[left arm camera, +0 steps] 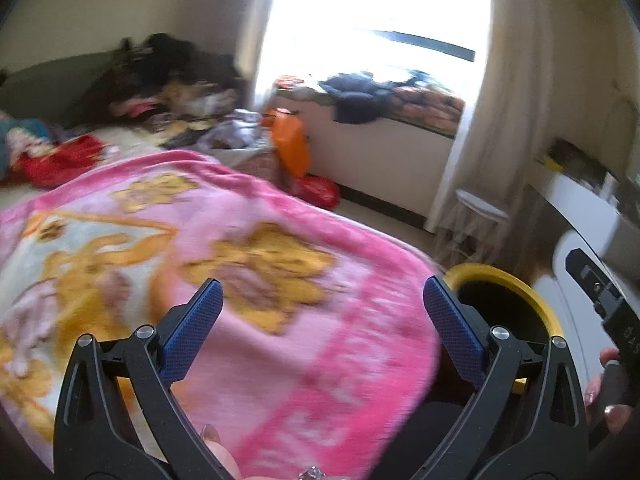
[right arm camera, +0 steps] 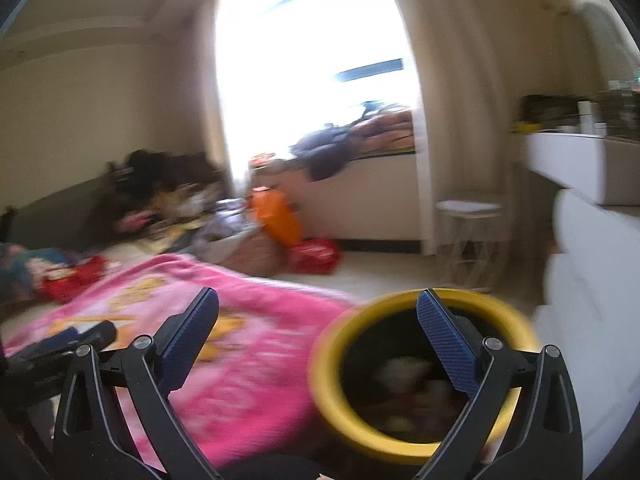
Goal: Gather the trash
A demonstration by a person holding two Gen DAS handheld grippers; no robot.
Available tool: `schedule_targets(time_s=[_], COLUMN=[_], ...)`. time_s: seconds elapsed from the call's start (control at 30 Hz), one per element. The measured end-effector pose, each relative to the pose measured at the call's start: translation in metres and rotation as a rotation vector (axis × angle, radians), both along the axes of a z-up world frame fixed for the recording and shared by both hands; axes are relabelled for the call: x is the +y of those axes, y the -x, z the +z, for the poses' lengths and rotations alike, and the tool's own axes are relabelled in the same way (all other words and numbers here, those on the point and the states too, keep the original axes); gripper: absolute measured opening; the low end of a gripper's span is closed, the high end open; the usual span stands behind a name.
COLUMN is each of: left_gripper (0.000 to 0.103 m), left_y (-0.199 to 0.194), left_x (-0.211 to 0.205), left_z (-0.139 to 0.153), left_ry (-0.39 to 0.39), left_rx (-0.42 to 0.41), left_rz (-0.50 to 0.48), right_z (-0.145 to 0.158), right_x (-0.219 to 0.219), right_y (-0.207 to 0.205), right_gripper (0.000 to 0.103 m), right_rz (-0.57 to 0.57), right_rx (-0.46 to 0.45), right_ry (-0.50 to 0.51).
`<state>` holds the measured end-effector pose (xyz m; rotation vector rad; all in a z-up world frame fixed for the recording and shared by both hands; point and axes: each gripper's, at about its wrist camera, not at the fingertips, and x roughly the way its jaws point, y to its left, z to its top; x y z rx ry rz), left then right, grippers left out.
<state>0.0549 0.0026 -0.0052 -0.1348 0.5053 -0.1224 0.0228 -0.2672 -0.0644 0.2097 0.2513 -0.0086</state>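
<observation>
A yellow-rimmed trash bin [right arm camera: 340, 408] stands on the floor by the bed corner, with pale crumpled trash [right arm camera: 404, 372] inside. It also shows in the left wrist view [left arm camera: 516, 280]. My right gripper [right arm camera: 318, 302] is open and empty, just above the bin's near rim. My left gripper [left arm camera: 322, 290] is open and empty over the pink blanket [left arm camera: 240, 280]. The right gripper's body [left arm camera: 600, 300] shows at the right edge of the left wrist view. Both views are blurred.
The bed holds clothes and a red item [left arm camera: 60, 160] at its far end. An orange bag [left arm camera: 290, 142] and a red bag [left arm camera: 316, 192] sit by the window seat. A white stool [right arm camera: 468, 208] and white drawers [right arm camera: 580, 280] stand at the right.
</observation>
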Motion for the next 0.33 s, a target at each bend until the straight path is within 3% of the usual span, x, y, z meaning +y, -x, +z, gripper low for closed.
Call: schedule_targets(time_s=[0.03,0.17,0.33], left_gripper=[0.092,0.092,0.092], left_y=[-0.001,-0.009,-0.002], left_x=[0.017,0.13,0.275], left_z=[0.0,-0.021,-0.082], left_ry=[0.001,-0.061,-0.134], left_rx=[0.011,0.145,0.373], left_rz=[0.038,0.356,0.756], right_z=[0.004,0.01,-0.032], right_x=[0.02,0.125,0.3], right_y=[-0.011,-0.057,-0.102], right_gripper=[0.097,0.097,0.097], right_rz=[0.068,0.425,0.861], right_rx=[0.009,0.118,0.361], right_ry=[-0.003,0.041,0.168])
